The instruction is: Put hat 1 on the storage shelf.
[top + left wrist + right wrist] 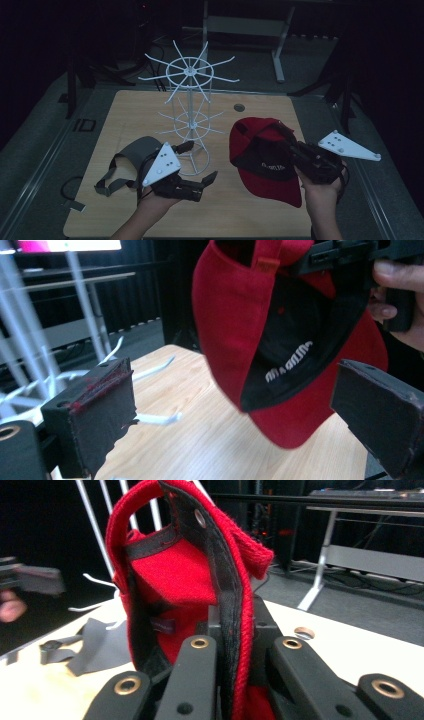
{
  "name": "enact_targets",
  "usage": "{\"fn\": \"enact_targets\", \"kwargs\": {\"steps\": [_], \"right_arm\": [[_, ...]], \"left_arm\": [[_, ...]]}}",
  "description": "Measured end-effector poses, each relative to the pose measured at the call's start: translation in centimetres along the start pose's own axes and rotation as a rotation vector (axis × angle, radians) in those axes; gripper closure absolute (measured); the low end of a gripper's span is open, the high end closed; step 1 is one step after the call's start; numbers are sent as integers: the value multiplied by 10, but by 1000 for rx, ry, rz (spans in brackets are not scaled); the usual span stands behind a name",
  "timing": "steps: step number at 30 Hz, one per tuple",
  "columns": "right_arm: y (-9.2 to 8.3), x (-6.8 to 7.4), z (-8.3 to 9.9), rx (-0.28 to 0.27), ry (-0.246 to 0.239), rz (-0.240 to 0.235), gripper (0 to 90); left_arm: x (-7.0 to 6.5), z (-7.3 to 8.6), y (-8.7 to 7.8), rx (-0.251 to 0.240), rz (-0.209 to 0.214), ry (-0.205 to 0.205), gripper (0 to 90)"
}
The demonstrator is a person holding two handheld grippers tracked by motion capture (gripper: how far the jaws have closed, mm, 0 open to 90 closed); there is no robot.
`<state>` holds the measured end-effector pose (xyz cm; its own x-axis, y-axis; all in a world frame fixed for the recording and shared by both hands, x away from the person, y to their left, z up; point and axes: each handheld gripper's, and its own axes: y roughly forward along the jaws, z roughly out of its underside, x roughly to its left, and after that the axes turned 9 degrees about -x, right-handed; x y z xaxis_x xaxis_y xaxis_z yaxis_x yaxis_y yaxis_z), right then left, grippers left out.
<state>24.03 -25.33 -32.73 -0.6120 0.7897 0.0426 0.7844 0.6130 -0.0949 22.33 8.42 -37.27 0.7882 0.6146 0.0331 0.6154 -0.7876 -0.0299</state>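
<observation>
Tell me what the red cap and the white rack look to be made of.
Red cap: woven fabric, matte, with a visible twill weave and stitched black inner band, held in the right gripper. White rack: thin rods, probably coated metal wire, smooth white finish; plastic cannot be ruled out.

Rack (pixel 190 107) stands on table (pixel 150 107), centre-back, slightly left of middle. Visor (pixel 131 159) lies flat on table front-left of rack base, just beside it. Left gripper (pixel 199 162) sits above table just right of visor, in front of rack base, jaws pointing right toward cap (pixel 260 160), apart from it. Cap is right of rack, off the table surface, rear band pinched in right gripper (pixel 282 131), brim hanging toward the front edge. Right gripper comes in from front-right, behind and above cap's brim. Small hole (pixel 239 107) in table behind cap, right of rack. Desk frame (pixel 250 25) on floor well behind table.
</observation>
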Motion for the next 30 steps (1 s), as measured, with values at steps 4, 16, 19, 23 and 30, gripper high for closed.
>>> {"fn": "enact_targets", "kwargs": {"steps": [4, 16, 19, 23, 30], "right_arm": [[-3, 5, 1, -4, -5, -19, 851], [-9, 12, -1, -17, 0, -62, 850], [-9, 13, -1, -19, 3, -74, 850], [-10, 15, -1, -21, 4, -81, 850], [-5, 16, 2, -8, 4, -88, 850]], "left_arm": [[-2, -9, 19, 10, 17, 23, 45], [-4, -20, 62, 36, 56, 59, 53], [-3, -21, 69, 45, 54, 63, 67], [-4, -19, 76, 50, 58, 56, 135], [-7, -19, 83, 73, 41, 53, 324]]}}
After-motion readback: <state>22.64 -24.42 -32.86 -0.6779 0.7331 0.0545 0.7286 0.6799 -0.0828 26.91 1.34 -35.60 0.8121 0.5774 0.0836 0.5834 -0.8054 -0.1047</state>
